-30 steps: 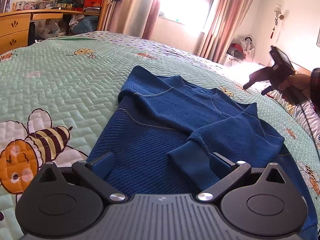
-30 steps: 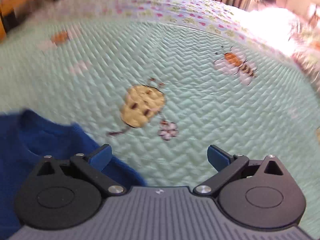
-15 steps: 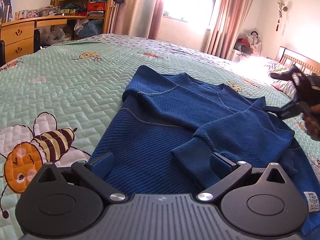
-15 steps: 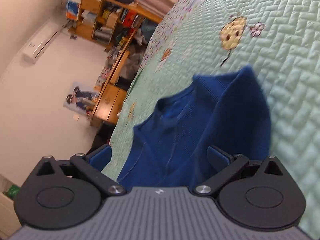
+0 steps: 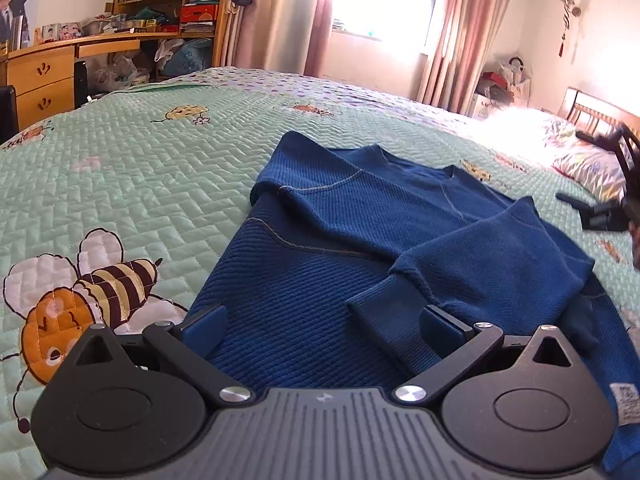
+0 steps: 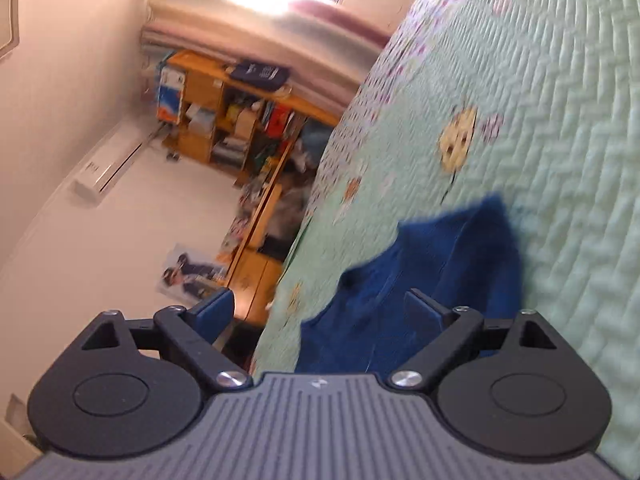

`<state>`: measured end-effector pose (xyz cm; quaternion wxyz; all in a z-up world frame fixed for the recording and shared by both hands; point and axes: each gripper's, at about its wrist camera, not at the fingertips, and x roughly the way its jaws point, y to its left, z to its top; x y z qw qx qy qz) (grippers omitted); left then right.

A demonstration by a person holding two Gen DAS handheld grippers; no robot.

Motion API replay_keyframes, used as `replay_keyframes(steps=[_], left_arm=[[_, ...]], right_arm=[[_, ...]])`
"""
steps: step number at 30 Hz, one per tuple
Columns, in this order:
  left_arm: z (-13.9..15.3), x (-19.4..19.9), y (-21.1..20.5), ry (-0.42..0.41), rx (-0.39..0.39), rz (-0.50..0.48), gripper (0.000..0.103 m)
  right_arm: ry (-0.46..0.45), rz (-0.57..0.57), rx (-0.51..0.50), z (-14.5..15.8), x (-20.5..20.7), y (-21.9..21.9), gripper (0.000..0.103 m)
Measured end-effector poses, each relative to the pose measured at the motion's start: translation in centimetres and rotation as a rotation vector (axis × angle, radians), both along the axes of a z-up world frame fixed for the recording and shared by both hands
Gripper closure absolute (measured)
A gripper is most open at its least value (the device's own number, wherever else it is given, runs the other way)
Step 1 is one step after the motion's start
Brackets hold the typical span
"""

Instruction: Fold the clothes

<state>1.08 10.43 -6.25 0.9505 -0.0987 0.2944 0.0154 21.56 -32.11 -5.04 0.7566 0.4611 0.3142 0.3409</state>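
Observation:
A dark blue knit sweater (image 5: 360, 264) lies flat on the green quilted bedspread (image 5: 140, 184), with one sleeve (image 5: 472, 280) folded across its front. My left gripper (image 5: 322, 326) hovers low over the sweater's near hem, open, with only the fabric beneath it. My right gripper (image 6: 320, 316) is rolled onto its side at the sweater's (image 6: 424, 280) far right edge. Its jaws are closing, still wide apart, and no cloth is pressed between the pads. Its black body (image 5: 604, 216) shows at the right border of the left wrist view.
A patterned pillow (image 5: 588, 164) and wooden headboard (image 5: 596, 112) lie to the right. A wooden desk (image 5: 52, 76) and bookshelf (image 5: 172, 0) stand beyond the bed's left side. Curtains (image 5: 452, 36) frame a bright window. A white label (image 5: 624, 404) hangs at the sweater's near right corner.
The right gripper dropped from above the bed to the sweater's right edge and rolled onto its side, and its jaws narrowed slightly. The left gripper stayed over the hem.

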Motion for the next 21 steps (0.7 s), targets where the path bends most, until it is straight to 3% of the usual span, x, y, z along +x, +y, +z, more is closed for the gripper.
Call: replay_keyframes(steps=[2, 3, 5, 7, 8, 9, 10, 13, 17, 20, 21], left_arm=[[0.6, -0.2, 0.0, -0.001, -0.008, 0.013, 0.001], [0.9, -0.2, 0.0, -0.001, -0.005, 0.018, 0.001], [1.6, -0.5, -0.1, -0.012, 0.017, 0.028, 0.001], [2.1, -0.9, 0.1, -0.023, 0.04, 0.041, 0.001], [2.3, -1.0, 0.2, -0.024, 0.045, 0.049, 0.001], [2.4, -1.0, 0.4, -0.022, 0.044, 0.054, 0.001], [2.4, -0.9, 0.5, -0.019, 0.036, 0.059, 0.001], [2.7, -0.4, 0.7, -0.011, 0.012, 0.061, 0.001], [3.0, 0.1, 0.1, -0.02, 0.036, 0.043, 0.001], [3.5, 0.7, -0.1, -0.023, 0.054, 0.026, 0.001], [3.8, 0.9, 0.1, -0.029, 0.06, 0.029, 0.001]], right_arm=[[0.09, -0.039, -0.119, -1.7, -0.7, 0.1, 0.011], [0.154, -0.069, -0.197, -2.7, -0.5, 0.0, 0.019], [0.16, -0.152, -0.249, -3.8, -0.3, -0.8, 0.05], [0.125, -0.227, -0.305, -2.9, -0.5, -0.7, 0.038], [0.094, -0.216, -0.297, -2.3, -0.7, -0.7, 0.023], [0.063, -0.203, -0.292, -1.8, -0.9, -0.6, 0.02], [0.032, -0.172, -0.322, -1.1, -0.9, -0.2, 0.02], [-0.061, -0.105, -0.542, 1.1, -0.1, 1.6, 0.02], [-0.109, 0.004, -0.514, 2.4, 2.4, 3.3, 0.02], [-0.109, 0.151, -0.517, 2.8, 4.3, 6.6, 0.02], [-0.079, 0.149, -0.547, 2.2, 5.1, 6.9, 0.02]])
